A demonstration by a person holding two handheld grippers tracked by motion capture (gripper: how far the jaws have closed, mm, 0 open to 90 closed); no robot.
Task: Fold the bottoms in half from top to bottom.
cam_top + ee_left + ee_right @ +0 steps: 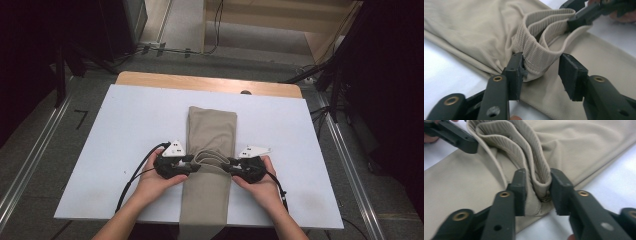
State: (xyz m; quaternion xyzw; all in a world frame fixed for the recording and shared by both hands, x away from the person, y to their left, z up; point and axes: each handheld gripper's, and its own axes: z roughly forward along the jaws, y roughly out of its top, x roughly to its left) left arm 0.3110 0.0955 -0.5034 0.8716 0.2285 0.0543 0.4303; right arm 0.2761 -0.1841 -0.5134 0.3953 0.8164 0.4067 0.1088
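A beige garment [212, 125] lies folded in a long strip down the middle of the white board [130, 130], its near end hanging over the front edge. Its ribbed band [210, 157] is bunched and raised between the two grippers. My left gripper [192, 164] comes in from the left; in the left gripper view [541, 67] a fold of the band [536, 55] fills the gap between the pads. My right gripper [227, 166] comes in from the right and pinches the band's other end [539, 177] between its pads [538, 187]. A hand holds each gripper.
The white board lies on a wooden table [200, 82] whose far edge shows behind it. Bare board lies to either side of the garment. Cables [135, 175] trail from both grippers toward the front edge. Dark stands and floor cables surround the table.
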